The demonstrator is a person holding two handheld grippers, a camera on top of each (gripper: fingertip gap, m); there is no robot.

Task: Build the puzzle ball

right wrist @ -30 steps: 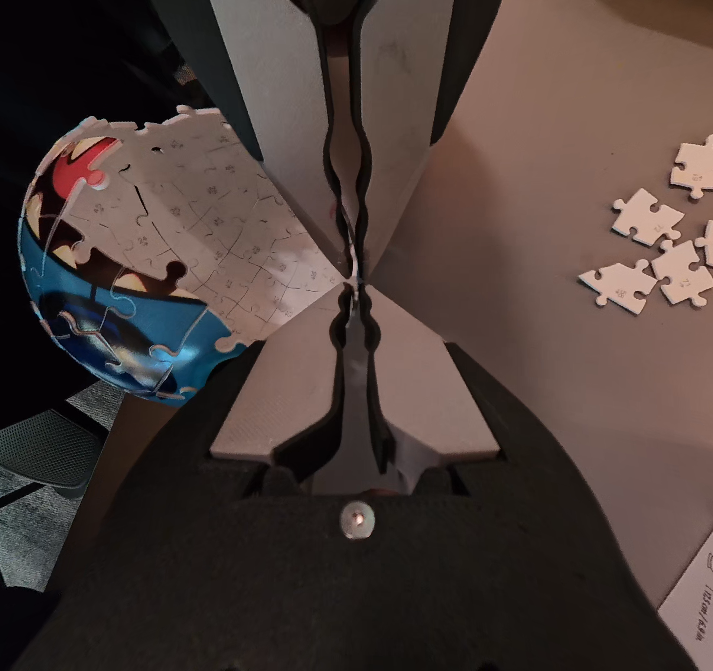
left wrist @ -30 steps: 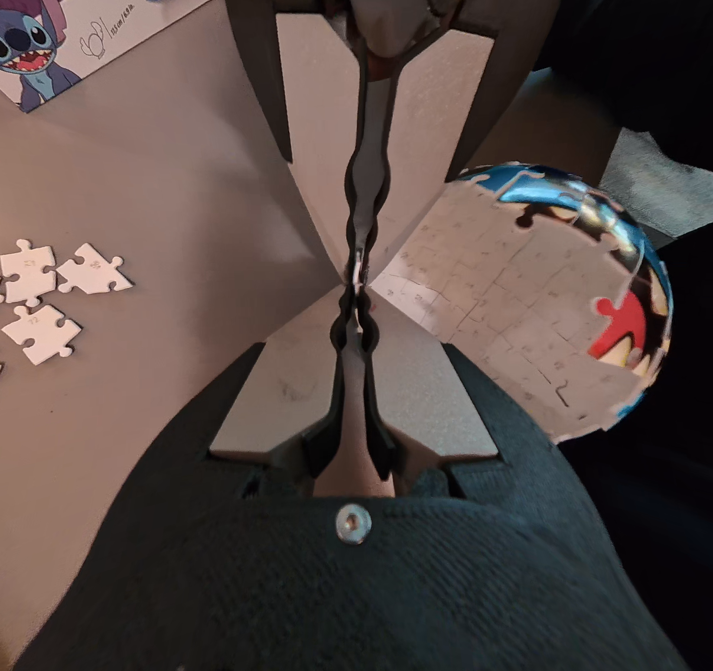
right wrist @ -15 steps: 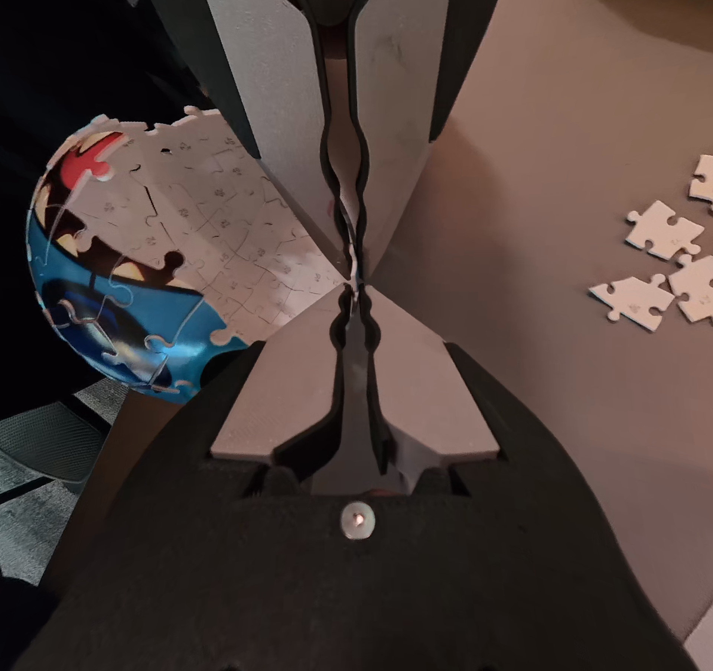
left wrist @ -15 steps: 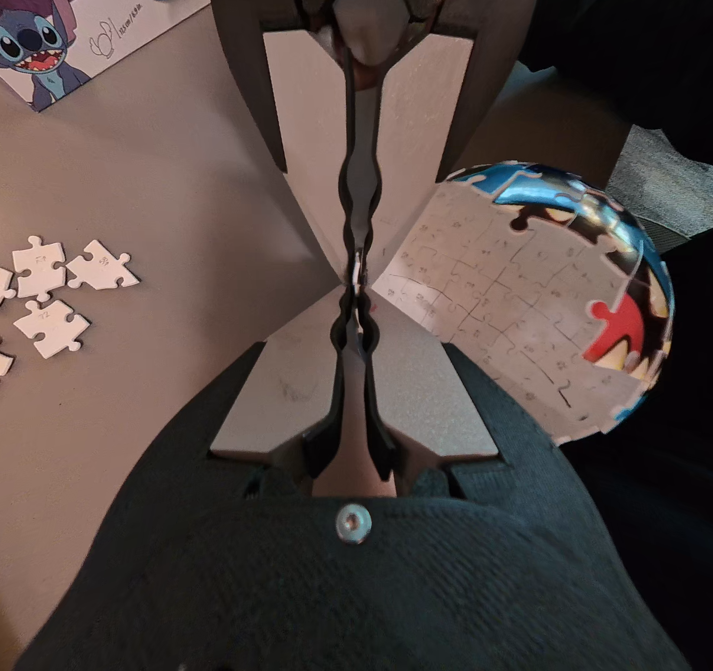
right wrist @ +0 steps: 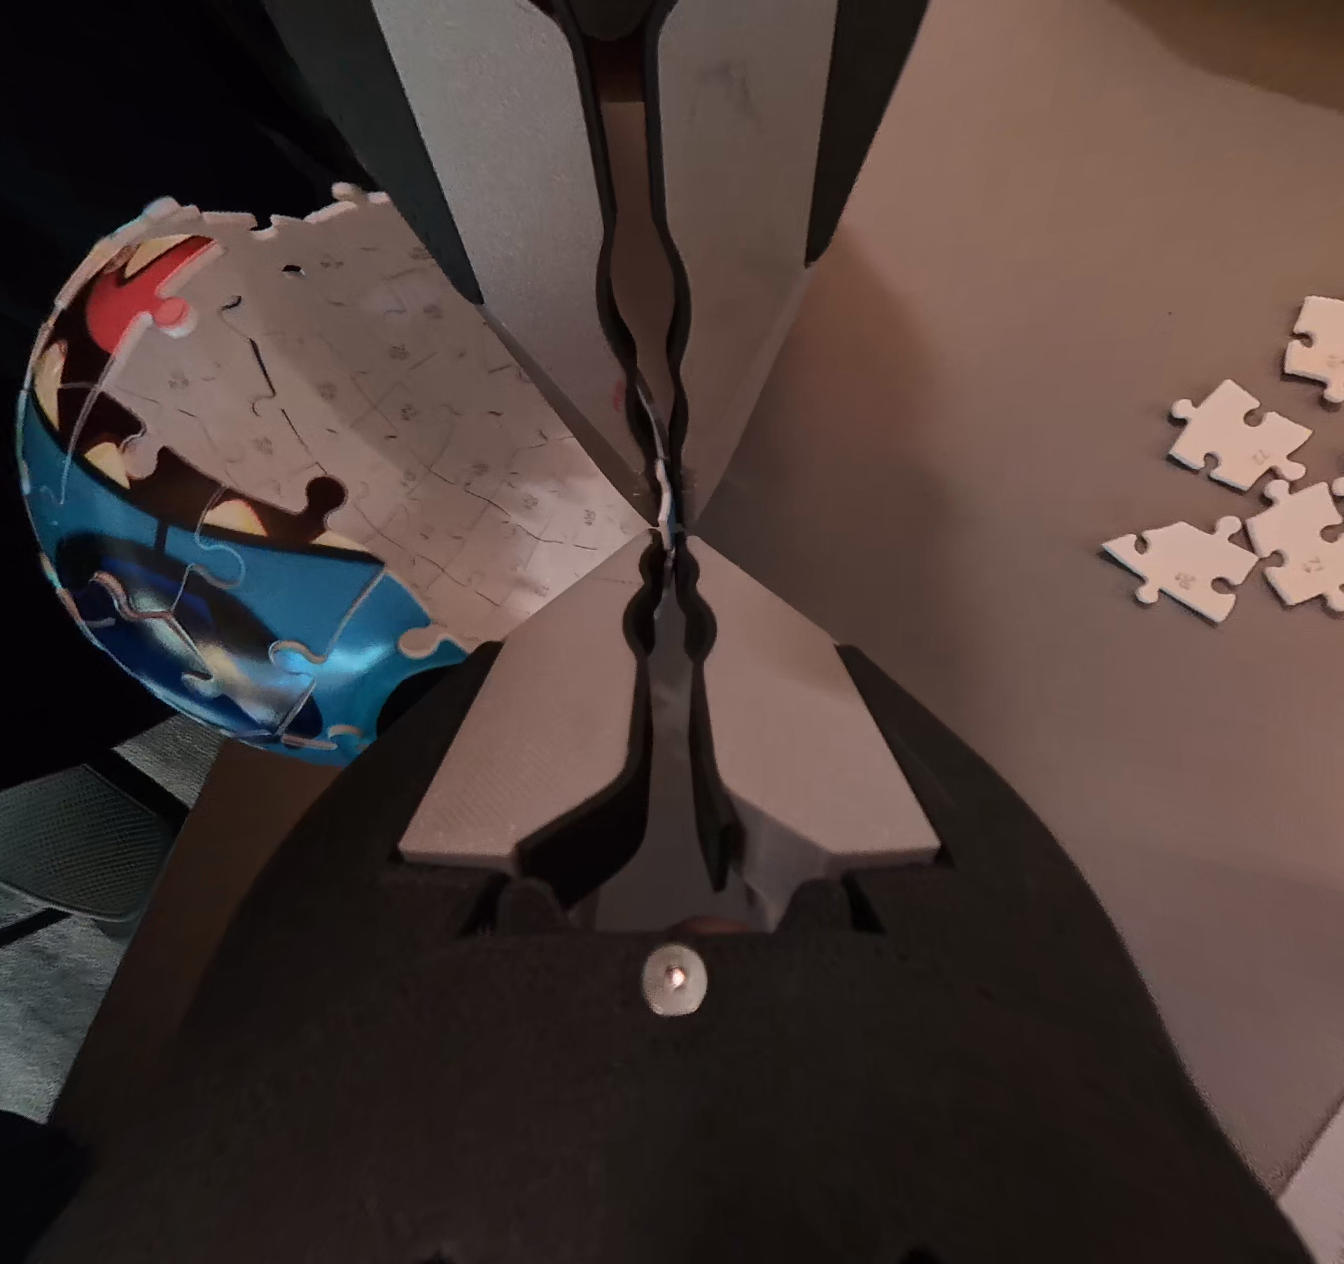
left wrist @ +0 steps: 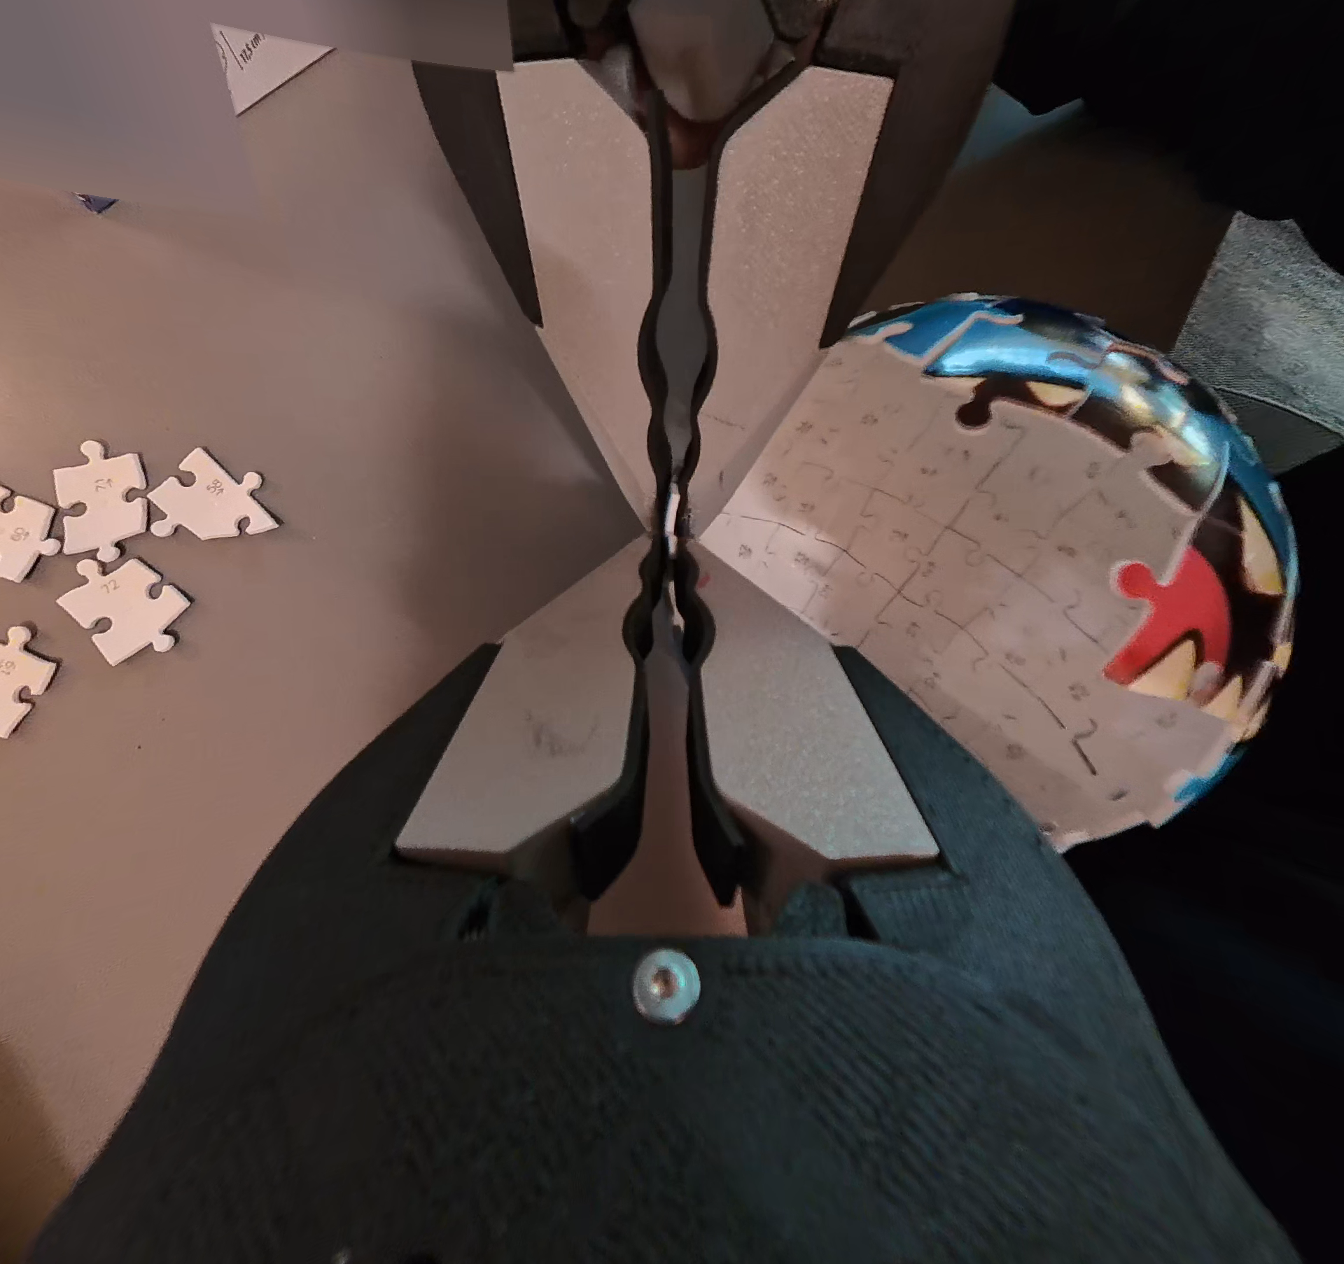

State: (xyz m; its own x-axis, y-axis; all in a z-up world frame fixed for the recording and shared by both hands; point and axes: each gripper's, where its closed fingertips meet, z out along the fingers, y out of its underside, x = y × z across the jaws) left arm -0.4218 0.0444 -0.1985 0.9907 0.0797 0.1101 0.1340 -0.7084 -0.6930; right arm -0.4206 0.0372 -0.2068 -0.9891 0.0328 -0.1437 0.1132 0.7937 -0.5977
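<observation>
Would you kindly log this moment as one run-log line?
left gripper: shut on puzzle ball rim | right gripper: shut on same rim, tip to tip | loose pieces: on table

Where the left tongs (left wrist: 670, 545) and the right tongs (right wrist: 668, 535) meet tip to tip, both close on the rim of the puzzle ball (left wrist: 1018, 575), but their grey fingers (left wrist: 785, 742) cover that rim, so the pinched piece shows only as a thin white sliver. Left of the left tongs, loose pieces (left wrist: 109, 553) on the tabletop (left wrist: 327, 647) are cut off by the picture's edge. Right of the right tongs, more pieces (right wrist: 1236, 502) run out of the frame. The ball's far side is hidden.
</observation>
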